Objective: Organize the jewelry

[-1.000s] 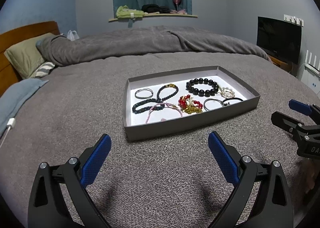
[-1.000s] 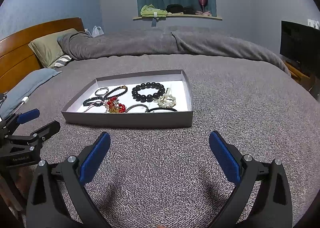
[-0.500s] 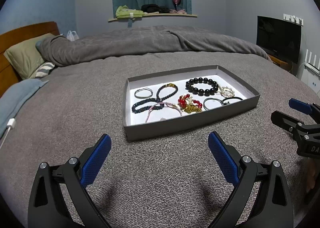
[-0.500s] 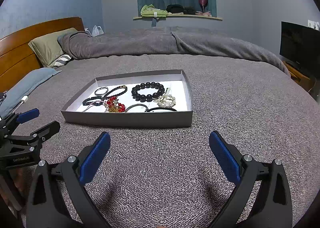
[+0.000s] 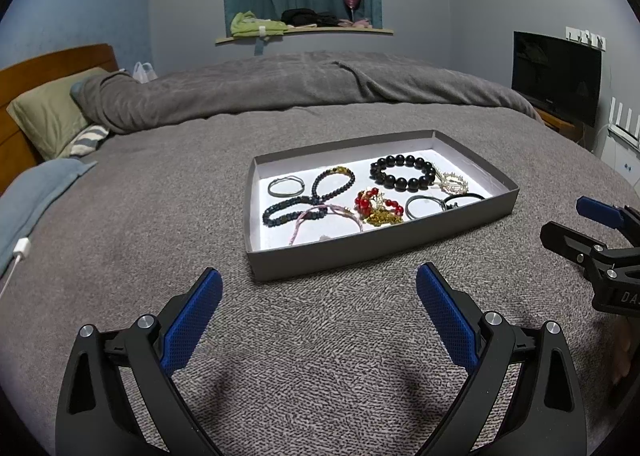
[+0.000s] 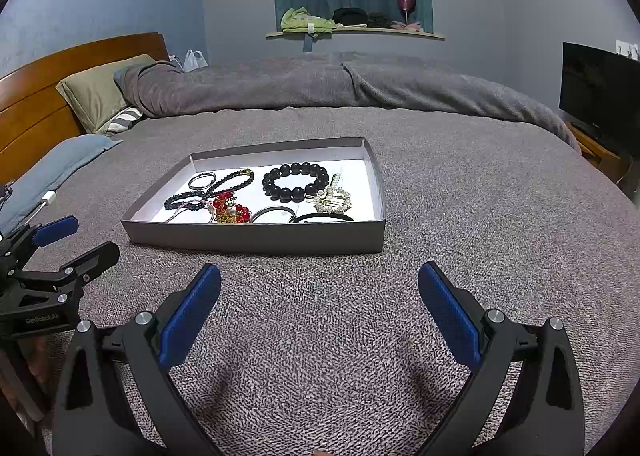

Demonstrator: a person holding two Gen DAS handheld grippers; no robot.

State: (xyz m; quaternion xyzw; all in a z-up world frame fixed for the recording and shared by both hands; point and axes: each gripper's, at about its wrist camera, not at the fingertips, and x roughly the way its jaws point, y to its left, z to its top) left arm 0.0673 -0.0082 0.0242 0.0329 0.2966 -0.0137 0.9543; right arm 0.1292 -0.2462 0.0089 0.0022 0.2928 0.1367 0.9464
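On the grey bedspread (image 5: pixel 160 223) of a bed rests a shallow grey cardboard tray (image 5: pixel 380 246) with a white floor, holding the jewelry. Contents: black bead bracelet (image 5: pixel 402 172), red bead bracelet (image 5: pixel 374 201) touching a gold chain (image 5: pixel 384 219), dark bead strand (image 5: pixel 310 195), pink cord bracelet (image 5: pixel 320 215), thin silver bangle (image 5: pixel 286 187), pearl hair clip (image 6: pixel 333 199), and black hair tie (image 6: pixel 324 217) against the near wall. Left gripper (image 5: pixel 319 310) and right gripper (image 6: pixel 319 310) hover over the bedspread just short of the tray, side by side, jaws wide apart and holding nothing. Behind: green pillow (image 6: pixel 96 91), wooden headboard (image 6: pixel 36 95), television (image 5: pixel 556 75).
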